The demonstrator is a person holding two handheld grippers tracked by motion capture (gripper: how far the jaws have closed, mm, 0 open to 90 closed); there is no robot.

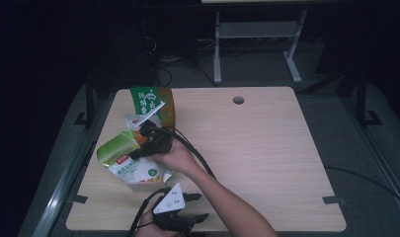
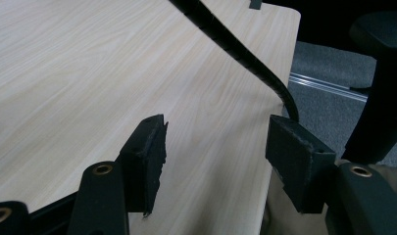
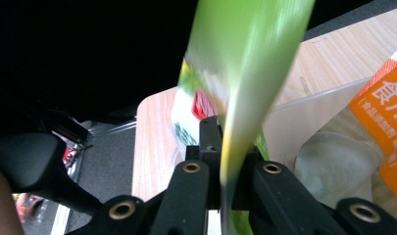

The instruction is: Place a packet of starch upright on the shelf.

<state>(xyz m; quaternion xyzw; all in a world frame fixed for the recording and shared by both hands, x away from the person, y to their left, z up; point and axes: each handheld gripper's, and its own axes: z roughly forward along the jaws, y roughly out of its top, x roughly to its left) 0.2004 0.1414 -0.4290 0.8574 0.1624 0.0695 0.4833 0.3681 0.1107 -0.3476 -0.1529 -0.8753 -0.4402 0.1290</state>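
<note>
Furthest left on the pale wooden table (image 1: 266, 148) lies a green and white snack bag (image 1: 131, 160), its green top end lifted toward the table's left edge and its white printed body trailing back toward the person. Its long axis runs slantwise, from the far left down to the near middle. The right gripper (image 1: 147, 144) reaches across from the person's right hand (image 1: 175, 157) and is clenched on the bag's upper edge. In the right gripper view the two black jaws stand pressed together with the blurred green film of the snack bag (image 3: 245, 68) rising edge-on from between them, its red label just above the jaw tips.

Just beyond that gripper, on the far side, a clear packet with orange print (image 1: 138, 121) lies flat. In the right gripper view it shows to the right of the jaws as the same orange-printed packet (image 3: 382, 112) with something pale inside. Behind it stands a green and brown bag (image 1: 153, 104), upright, with a white strip leaning across its front.

Near the table's front edge, to the right of the snack bag's lower end, the left gripper (image 1: 200, 207) points toward the right, well apart from the bags. Its jaws are spread wide with only bare tabletop (image 2: 88, 73) between them, and a black ribbed cable (image 2: 245, 54) crosses beyond its tips.
</note>
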